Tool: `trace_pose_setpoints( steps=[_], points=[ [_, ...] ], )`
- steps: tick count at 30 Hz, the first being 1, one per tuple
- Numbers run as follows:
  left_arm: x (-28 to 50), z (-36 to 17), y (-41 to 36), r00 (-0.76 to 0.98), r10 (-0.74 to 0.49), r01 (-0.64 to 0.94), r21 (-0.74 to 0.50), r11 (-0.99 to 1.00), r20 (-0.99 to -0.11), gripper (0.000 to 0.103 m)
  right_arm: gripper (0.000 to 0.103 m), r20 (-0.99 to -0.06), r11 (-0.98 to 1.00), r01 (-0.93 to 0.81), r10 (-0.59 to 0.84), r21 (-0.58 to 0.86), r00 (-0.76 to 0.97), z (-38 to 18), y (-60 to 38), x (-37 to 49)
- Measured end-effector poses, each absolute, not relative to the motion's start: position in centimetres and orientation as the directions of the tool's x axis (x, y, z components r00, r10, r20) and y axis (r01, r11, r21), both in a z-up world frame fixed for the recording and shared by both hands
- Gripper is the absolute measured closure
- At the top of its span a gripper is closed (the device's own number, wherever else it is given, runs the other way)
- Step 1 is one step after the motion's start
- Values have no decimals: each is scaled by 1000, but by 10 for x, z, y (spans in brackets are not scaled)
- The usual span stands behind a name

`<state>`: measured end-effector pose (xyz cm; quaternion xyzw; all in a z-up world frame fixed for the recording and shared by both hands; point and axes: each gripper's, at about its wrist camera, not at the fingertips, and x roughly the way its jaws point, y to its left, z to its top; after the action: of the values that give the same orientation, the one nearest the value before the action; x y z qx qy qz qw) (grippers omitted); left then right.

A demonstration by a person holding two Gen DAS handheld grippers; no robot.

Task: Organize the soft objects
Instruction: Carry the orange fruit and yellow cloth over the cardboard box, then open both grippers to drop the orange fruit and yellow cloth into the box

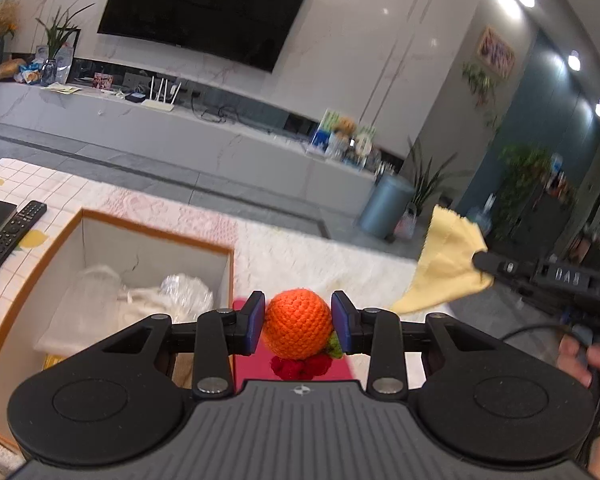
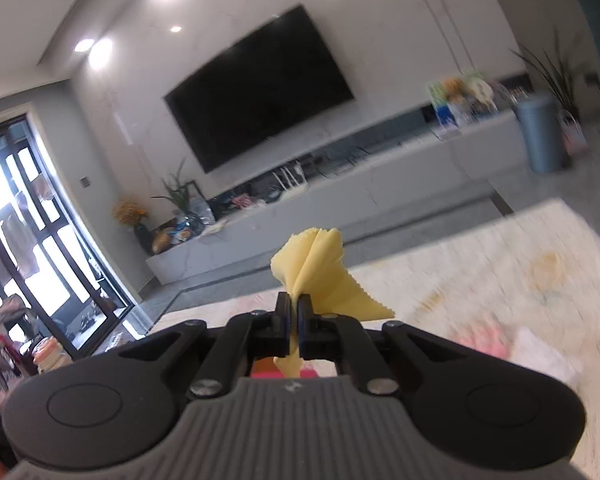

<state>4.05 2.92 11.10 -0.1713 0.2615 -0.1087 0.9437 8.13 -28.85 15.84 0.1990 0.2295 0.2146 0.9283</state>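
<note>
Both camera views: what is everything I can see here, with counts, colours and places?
Crocheted ball: one, orange, clamped between left gripper pads.
Cloth: one, yellow, pinched in right gripper.
Box: one, orange-rimmed, left of the ball, holding pale soft items.
Remote: one, black, on checked tablecloth.
Television: one, black, on wall.
Bin: one, blue-grey, on floor.
Left gripper: one, black.
Right gripper: one, black.
Person's hand: one, at right edge.

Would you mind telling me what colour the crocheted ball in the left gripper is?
The round crocheted ball is bright orange with a small green leaf, clearest in the left wrist view.
</note>
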Motion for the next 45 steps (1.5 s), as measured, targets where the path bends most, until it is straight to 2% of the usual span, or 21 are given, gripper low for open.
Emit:
trace_pose_setpoints(
  steps=[5,7,15,18,23,26,30,36,40,45],
  points=[
    [50,139,51,851,-365,168,-465,869,-376,62,103,-326,839,-349,497,418,804,195,-252,81],
    [49,149,60,870,-368,195,-458,867,-327,62,102,-326,850,-354,487,389,810,207,-234,86],
    [72,159,97,927,-211,79,-390,917,-309,62,103,-354,836,-411,533,364,769,222,-147,127],
    [85,146,113,934,-160,32,-369,929,-321,62,103,-406,836,-428,543,342,735,213,-113,149],
    [110,112,134,910,-95,-45,-324,945,-403,62,103,-526,840,-456,540,293,657,184,-62,180],
    [125,93,146,887,-122,-47,-349,936,-446,62,103,-594,851,-468,509,238,623,163,-37,195],
    [132,68,154,856,-169,-22,-360,933,-490,62,103,-666,843,-483,504,238,551,135,-12,212],
    [130,53,152,825,-80,-92,-272,958,-559,62,103,-774,838,-522,435,160,460,88,30,217],
    [138,45,159,787,-72,-114,-260,959,-612,62,103,-819,842,-532,366,89,442,68,45,216],
    [143,36,157,726,-58,-113,-202,973,-685,61,103,-831,843,-537,325,38,452,60,47,215]
  ],
)
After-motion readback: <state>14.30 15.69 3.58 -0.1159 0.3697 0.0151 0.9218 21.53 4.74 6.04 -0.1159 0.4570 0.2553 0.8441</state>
